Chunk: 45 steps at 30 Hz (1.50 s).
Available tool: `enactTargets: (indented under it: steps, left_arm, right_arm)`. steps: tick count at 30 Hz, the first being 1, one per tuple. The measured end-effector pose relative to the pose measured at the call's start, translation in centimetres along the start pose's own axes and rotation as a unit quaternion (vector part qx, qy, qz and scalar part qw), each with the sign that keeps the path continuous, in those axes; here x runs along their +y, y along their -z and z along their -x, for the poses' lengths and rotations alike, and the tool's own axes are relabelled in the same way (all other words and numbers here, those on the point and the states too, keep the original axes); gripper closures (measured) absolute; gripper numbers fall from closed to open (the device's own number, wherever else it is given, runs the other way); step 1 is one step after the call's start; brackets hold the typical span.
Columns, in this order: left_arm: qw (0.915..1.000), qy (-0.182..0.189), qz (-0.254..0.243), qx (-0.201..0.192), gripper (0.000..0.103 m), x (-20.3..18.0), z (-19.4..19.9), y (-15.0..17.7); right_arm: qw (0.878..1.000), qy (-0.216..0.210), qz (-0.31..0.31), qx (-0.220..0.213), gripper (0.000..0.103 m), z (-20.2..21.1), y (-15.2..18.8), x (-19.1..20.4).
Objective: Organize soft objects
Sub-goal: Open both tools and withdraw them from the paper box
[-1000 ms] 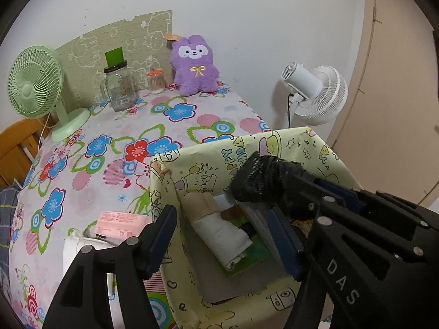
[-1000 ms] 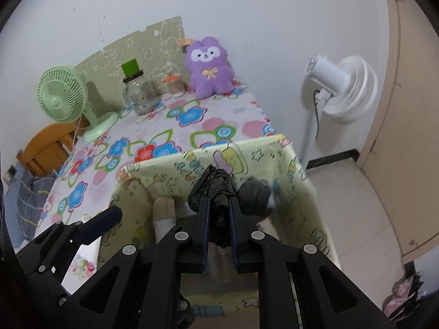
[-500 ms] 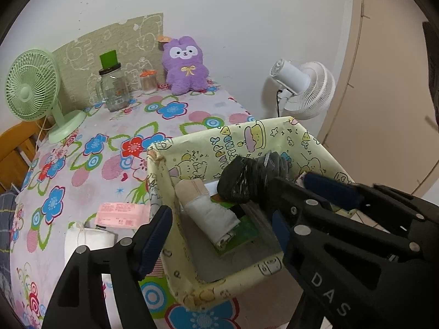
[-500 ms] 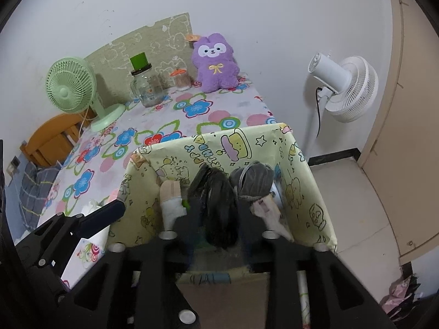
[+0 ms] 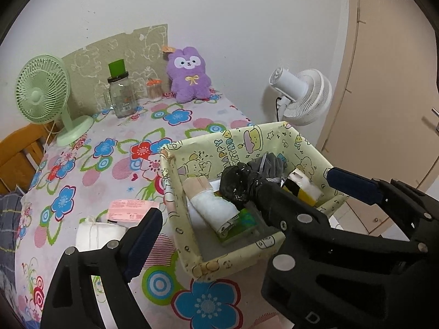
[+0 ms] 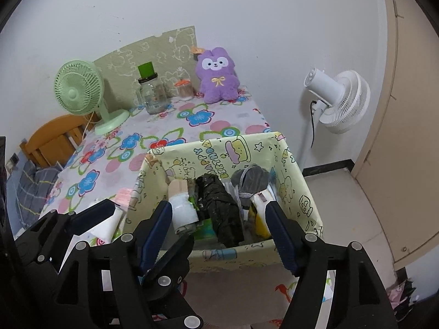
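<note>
A pale yellow cartoon-print fabric box [image 6: 297, 192] stands at the near right corner of the flowered table. Inside lie a beige-and-white rolled sock [image 6: 182, 209], a black rolled bundle [image 6: 221, 205], a grey rolled bundle with a cord [image 6: 251, 179] and a yellow-and-white item [image 6: 259, 215]. My right gripper [image 6: 218, 208] hovers just above the box. Its jaws are opening and its pads stand clear on either side of the black bundle. My left gripper [image 5: 216, 219] is beside it, also opening, holding nothing. A purple plush [image 5: 189, 75] sits at the table's far end.
A green desk fan [image 5: 41, 96], a glass jar [image 5: 120, 96] and a small toothpick jar [image 5: 153, 90] stand at the back. A pink packet [image 5: 129, 209] and a white pouch [image 5: 96, 233] lie left of the box. A white floor fan [image 6: 337, 101] and a door are on the right.
The right gripper was shut on the black bundle. Its jaws have now spread and the bundle rests in the box. Both grippers have drawn back and up. The left jaws are wider.
</note>
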<state>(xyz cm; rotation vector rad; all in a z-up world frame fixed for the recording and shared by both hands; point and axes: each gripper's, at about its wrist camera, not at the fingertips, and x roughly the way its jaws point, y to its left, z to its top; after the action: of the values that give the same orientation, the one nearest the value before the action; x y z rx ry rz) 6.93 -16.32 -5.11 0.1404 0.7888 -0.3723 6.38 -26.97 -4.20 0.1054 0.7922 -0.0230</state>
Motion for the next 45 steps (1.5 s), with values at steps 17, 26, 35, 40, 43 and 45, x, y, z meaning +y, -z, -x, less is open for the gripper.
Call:
enactTargets:
  steps: [17, 26, 35, 40, 43, 45]
  left_arm:
    - [0.9995, -0.006, 0.002, -0.032, 0.007, 1.8, 3.8, 1.2]
    - [0.9986, -0.025, 0.003, -0.046, 0.006, 3.7, 5.3, 1.9]
    - [0.9979, -0.037, 0.009, -0.053, 0.006, 5.7, 6.8, 2.6]
    - [0.9973, -0.043, 0.016, -0.057, 0.006, 6.8, 7.3, 3.1]
    - [0.997, -0.048, 0.018, -0.059, 0.004, 7.4, 7.4, 3.3]
    - [0.9968, -0.051, 0.02, -0.059, 0.004, 7.8, 7.3, 3.5]
  right_arm:
    - [0.999, 0.022, 0.01, -0.03, 0.025, 3.4, 1.0, 2.8]
    - [0.999, 0.028, 0.002, -0.043, 0.025, 4.3, 1.4, 5.0]
    - [0.998, 0.016, 0.015, -0.051, 0.025, 4.9, 1.6, 7.6]
    - [0.998, 0.009, 0.022, -0.054, 0.025, 4.9, 1.8, 8.8]
    - [0.998, 0.003, 0.023, -0.055, 0.025, 4.7, 1.9, 9.4]
    - [0.998, 0.003, 0.025, -0.056, 0.025, 4.5, 2.0, 9.8]
